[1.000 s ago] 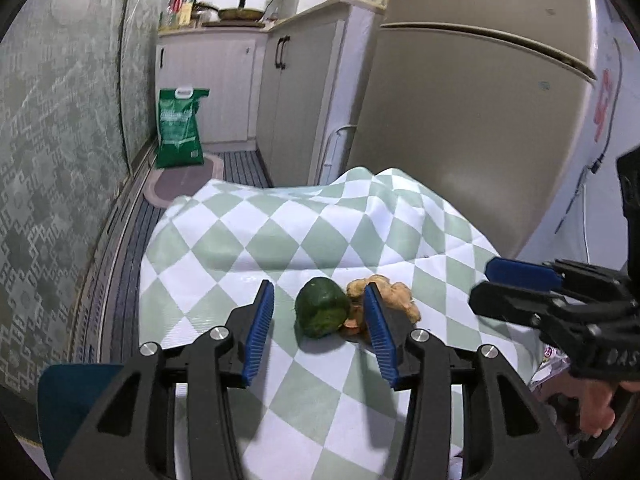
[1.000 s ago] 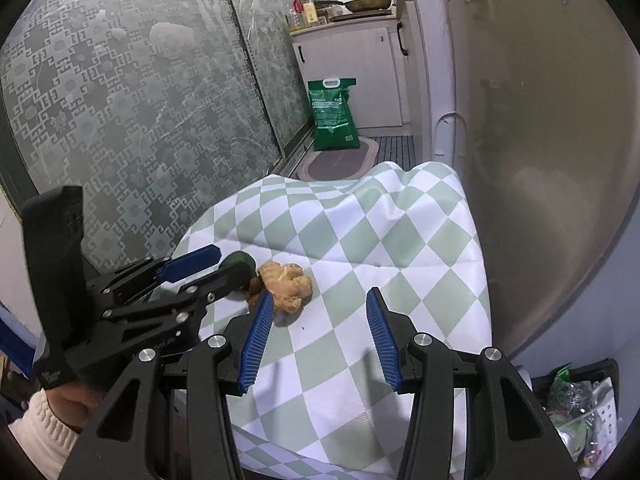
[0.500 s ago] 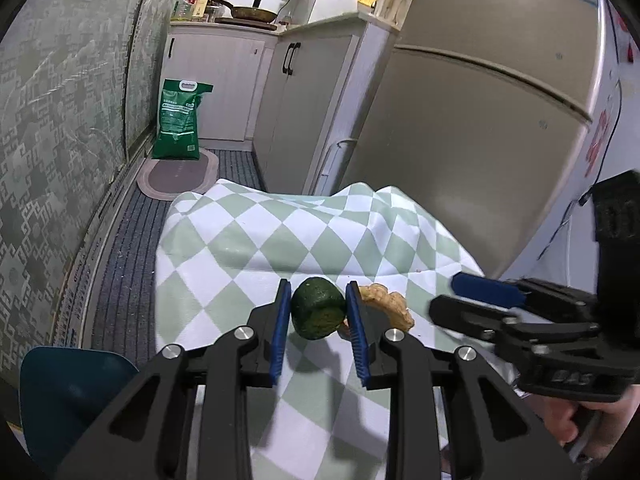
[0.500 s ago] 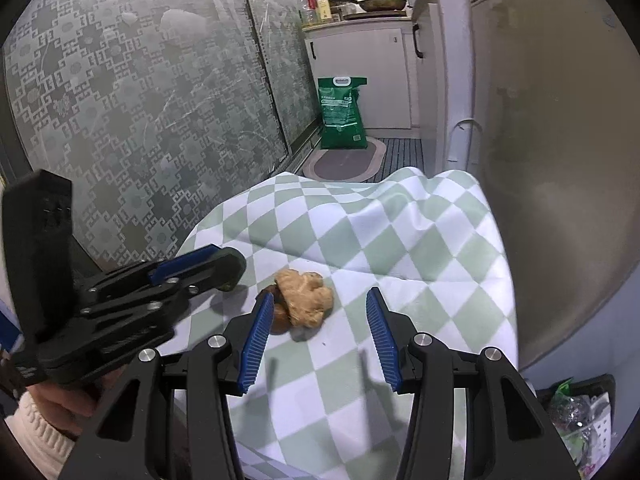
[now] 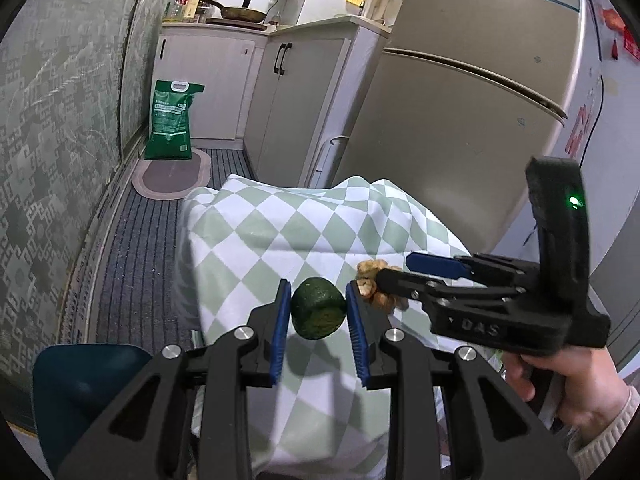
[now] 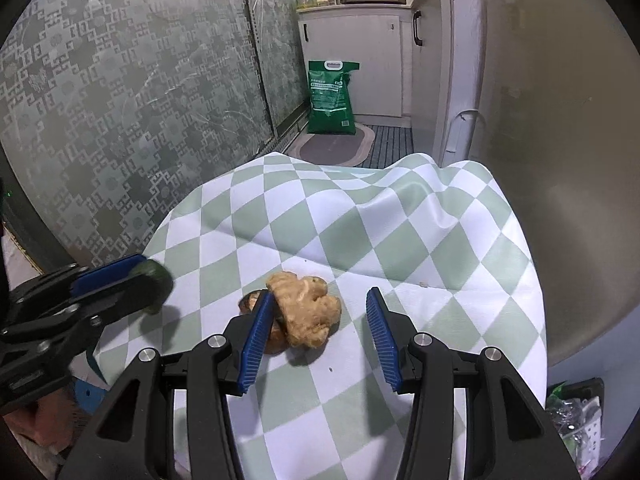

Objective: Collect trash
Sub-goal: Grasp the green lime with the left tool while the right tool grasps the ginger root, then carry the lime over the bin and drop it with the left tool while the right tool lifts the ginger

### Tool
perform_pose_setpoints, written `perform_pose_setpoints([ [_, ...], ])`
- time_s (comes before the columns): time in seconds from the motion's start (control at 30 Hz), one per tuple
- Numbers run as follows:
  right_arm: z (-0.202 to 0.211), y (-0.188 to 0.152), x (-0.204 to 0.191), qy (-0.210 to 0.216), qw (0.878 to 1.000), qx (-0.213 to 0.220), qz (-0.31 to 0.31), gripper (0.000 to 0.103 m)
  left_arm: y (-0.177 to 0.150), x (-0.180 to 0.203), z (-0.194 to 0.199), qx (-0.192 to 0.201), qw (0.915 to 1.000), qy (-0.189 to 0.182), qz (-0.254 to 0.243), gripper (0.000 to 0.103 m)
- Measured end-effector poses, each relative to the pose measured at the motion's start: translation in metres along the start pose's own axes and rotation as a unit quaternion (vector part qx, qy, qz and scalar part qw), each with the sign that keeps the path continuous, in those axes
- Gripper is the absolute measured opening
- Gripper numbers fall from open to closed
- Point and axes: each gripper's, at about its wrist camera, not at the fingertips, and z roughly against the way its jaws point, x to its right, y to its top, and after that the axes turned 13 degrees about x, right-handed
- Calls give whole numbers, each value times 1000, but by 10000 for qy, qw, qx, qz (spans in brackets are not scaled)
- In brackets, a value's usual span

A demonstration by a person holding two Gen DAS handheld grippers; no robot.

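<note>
The ginger piece (image 6: pixel 306 308) lies between the open right gripper (image 6: pixel 316 334) pads, hard against the left one; the left gripper (image 5: pixel 318 326) grips a green fruit (image 5: pixel 318 314).

One green fruit (image 5: pixel 318 313), one ginger root (image 6: pixel 307 309), one brown lump (image 6: pixel 251 301), one green sack (image 6: pixel 331 97), two grippers

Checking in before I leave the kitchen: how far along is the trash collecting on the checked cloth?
Nothing shows as binned yet. In hand: the left gripper has closed on the dark green round fruit, lifted off the green-and-white checked cloth. Left: the knobbly tan ginger piece and a brown lump beside it lie on the cloth, with the open right gripper around the ginger.
</note>
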Motion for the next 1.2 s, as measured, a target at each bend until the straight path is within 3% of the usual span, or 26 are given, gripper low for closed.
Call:
perform_pose_setpoints([
  [0.17,-10,1,-9,-181,9997,-100,111,48,1,-15,13,70,9998,165,2,30],
  [0.3,-18,3,-13,-260,9995,-176,60,35,5,-33,24,156,9993,315,101,30],
  [0.6,-11,13,-16,-349,9994,-17,1,32,4,-73,45,144,9968,774,134,30],
  [0.9,8,34,-29,-234,9990,380,-79,32,-21,-111,48,-343,9918,1229,49,30],
  [1.2,13,46,-89,393,9975,556,202,32,-55,-141,39,-1152,9835,1391,6,30],
])
